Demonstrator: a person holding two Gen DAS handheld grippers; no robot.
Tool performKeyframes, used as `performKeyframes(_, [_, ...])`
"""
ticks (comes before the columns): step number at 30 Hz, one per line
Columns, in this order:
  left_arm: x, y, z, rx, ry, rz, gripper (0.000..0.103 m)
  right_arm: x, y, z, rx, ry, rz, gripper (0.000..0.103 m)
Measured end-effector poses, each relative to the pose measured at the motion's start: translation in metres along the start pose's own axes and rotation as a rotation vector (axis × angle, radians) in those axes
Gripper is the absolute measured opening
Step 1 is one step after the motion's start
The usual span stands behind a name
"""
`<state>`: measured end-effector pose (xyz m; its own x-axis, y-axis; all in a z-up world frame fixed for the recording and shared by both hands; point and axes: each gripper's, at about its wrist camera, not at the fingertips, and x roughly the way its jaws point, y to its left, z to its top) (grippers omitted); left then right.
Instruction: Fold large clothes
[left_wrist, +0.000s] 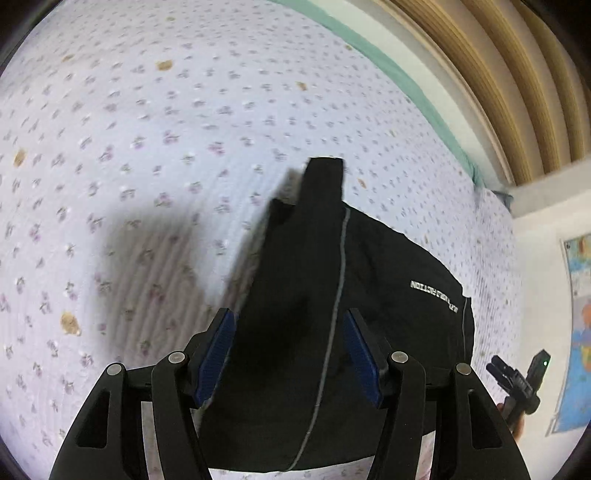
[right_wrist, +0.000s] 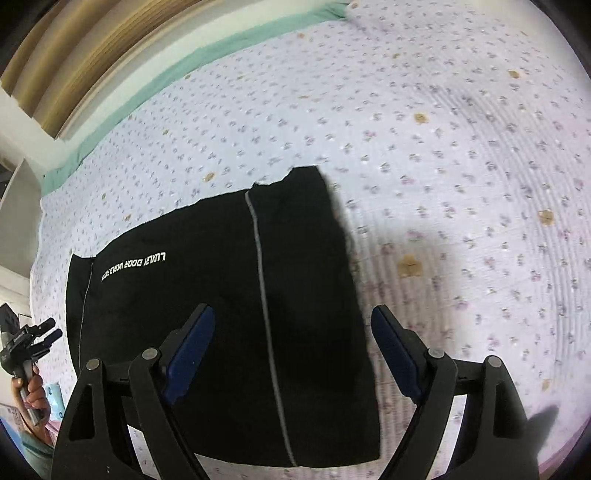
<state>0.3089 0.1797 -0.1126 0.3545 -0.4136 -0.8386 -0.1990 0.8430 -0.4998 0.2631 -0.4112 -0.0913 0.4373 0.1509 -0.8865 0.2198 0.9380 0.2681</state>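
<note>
Black garment (right_wrist: 229, 295), folded, lying flat on a floral bedsheet (right_wrist: 443, 147), with a grey seam line and white lettering, blurred and hard to read. Left gripper (left_wrist: 288, 354): blue-padded fingers apart, above the garment, gripping nothing. Right gripper (right_wrist: 291, 354): fingers spread wide over the cloth, holding nothing. A green sheet edge (right_wrist: 184, 62) borders the bed.
</note>
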Motion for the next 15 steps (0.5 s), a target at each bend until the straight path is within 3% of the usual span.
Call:
performKeyframes(5, [0.01, 0.003, 0.006, -0.029, 0.032, 0.002, 0.067, 0.003, -0.011, 0.004, 0.006, 0.009, -0.027, 0.088])
performKeyframes(10, [0.047, 0.001, 0.013, -0.038, 0.086, -0.045, 0.067, 0.019, -0.017, -0.001, 0.008, 0.04, -0.03, 0.088])
performKeyframes(15, [0.068, 0.013, 0.017, -0.087, 0.098, -0.049, 0.067, 0.05, -0.028, -0.008, 0.021, 0.117, -0.002, 0.088])
